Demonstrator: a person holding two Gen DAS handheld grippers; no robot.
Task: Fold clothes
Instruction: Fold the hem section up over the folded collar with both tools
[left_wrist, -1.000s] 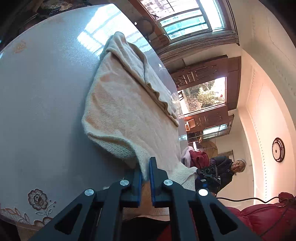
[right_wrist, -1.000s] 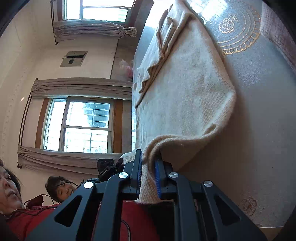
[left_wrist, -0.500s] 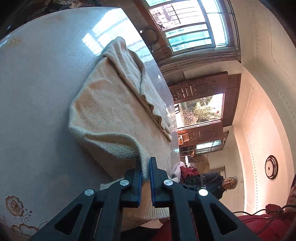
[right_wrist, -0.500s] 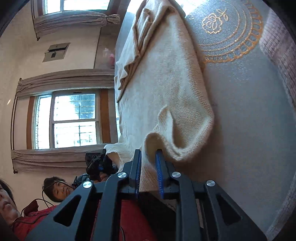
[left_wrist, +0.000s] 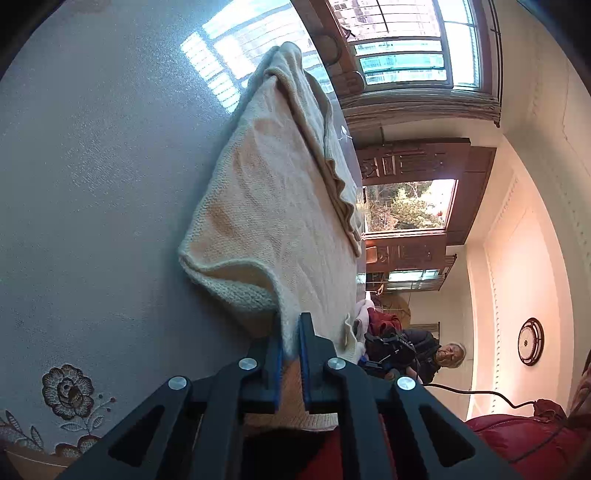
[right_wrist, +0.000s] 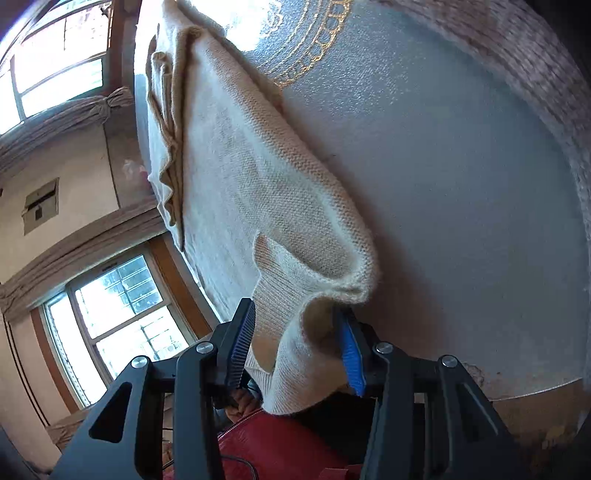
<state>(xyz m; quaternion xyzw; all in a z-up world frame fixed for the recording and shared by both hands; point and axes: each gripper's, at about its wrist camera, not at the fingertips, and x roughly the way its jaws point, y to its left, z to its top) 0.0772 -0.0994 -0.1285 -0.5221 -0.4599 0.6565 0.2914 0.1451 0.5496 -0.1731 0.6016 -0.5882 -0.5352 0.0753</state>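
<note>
Since a second ago I am watching the cream knitted sweater (left_wrist: 273, 206) sinking closer to the grey patterned desk (left_wrist: 92, 184), where most of it is lying flat. My left gripper (left_wrist: 290, 325) is keeping its fingers pressed together, pinching one sweater corner. My right gripper (right_wrist: 299, 325) is opening its fingers, the other corner (right_wrist: 306, 295) sitting loosely between them.
</note>
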